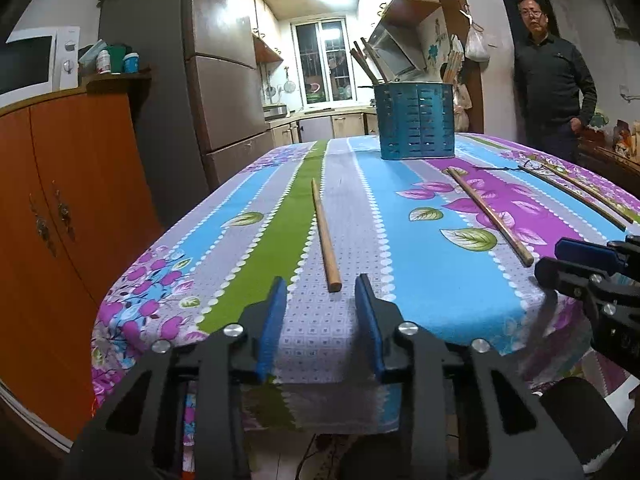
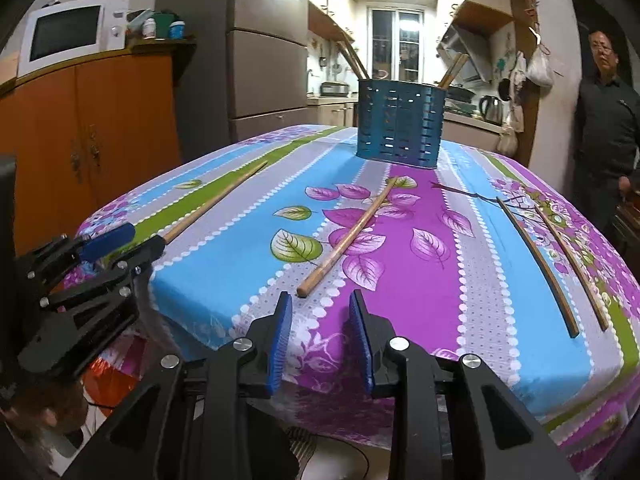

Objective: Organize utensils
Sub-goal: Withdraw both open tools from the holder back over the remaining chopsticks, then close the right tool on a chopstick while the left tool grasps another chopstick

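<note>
A blue perforated utensil holder [image 1: 416, 120] [image 2: 400, 124] stands at the far side of the table with several chopsticks in it. A light wooden chopstick [image 1: 325, 236] [image 2: 214, 202] lies just ahead of my left gripper [image 1: 320, 286], which is open and empty at the table's near edge. A second wooden chopstick [image 1: 490, 216] [image 2: 348, 236] lies just ahead of my right gripper [image 2: 320, 302], also open and empty. Two dark chopsticks [image 1: 572, 196] [image 2: 540, 268] lie at the right.
The table wears a striped floral cloth [image 1: 420, 280] [image 2: 440, 264]. An orange cabinet [image 1: 60, 220] with a microwave [image 2: 76, 32] stands left, a fridge [image 1: 224, 80] behind. A man [image 1: 552, 88] stands at the far right.
</note>
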